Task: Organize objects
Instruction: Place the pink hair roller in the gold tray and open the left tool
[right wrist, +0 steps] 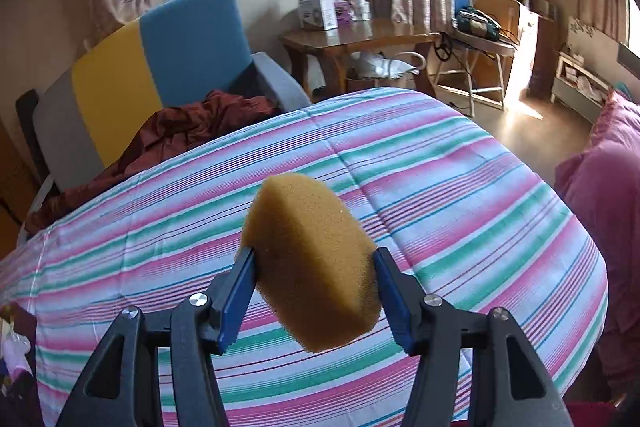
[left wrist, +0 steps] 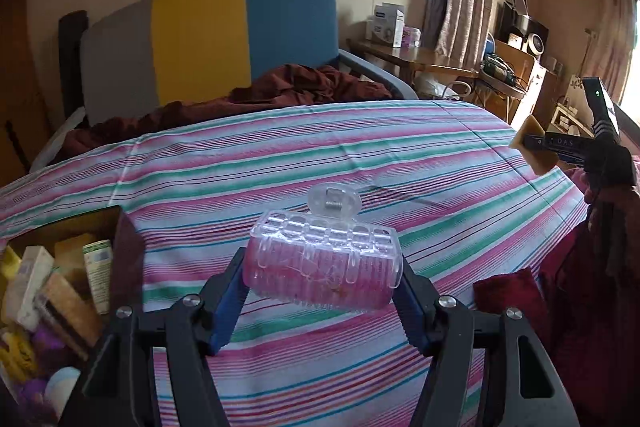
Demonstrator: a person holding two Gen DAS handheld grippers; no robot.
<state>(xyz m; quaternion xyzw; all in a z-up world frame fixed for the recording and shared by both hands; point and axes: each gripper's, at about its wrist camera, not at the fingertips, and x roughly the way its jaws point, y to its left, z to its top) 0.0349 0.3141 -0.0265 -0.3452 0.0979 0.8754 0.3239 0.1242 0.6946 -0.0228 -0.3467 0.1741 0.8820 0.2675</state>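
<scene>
Left gripper (left wrist: 322,275): closed on a clear plastic hair clip (left wrist: 324,259), its blue pads pressing the clip's two ends; held in the air above the bed.
Hair clip: transparent claw type, teeth pointing down, spring hinge on top; clear of the sheet below it.
Right gripper (right wrist: 314,287): clamped on a tan sponge (right wrist: 312,267), one blue pad on each broad face; the sponge stands on edge, tilted, above the bed.
Right gripper, seen from the left wrist (left wrist: 560,143): at the right edge of the frame, over the bed's right side, sponge (left wrist: 534,143) showing between its fingers.
Bed (left wrist: 360,155): covered by a sheet striped in pink, green and white; the surface beneath both grippers is bare.
Box (left wrist: 124,235): dark, open-topped, at the left edge of the left wrist view, on the bed's near left side; filled with sponges, a white tube and other small items, not all identifiable.
Chair (right wrist: 172,55): grey, yellow and blue back, beyond the bed; a dark red cloth (right wrist: 188,127) is heaped on its seat.
Table (right wrist: 360,35): wooden, under the window, carrying a white carton (right wrist: 316,7).
Pink bedding (right wrist: 600,179): right of the bed in the right wrist view.
</scene>
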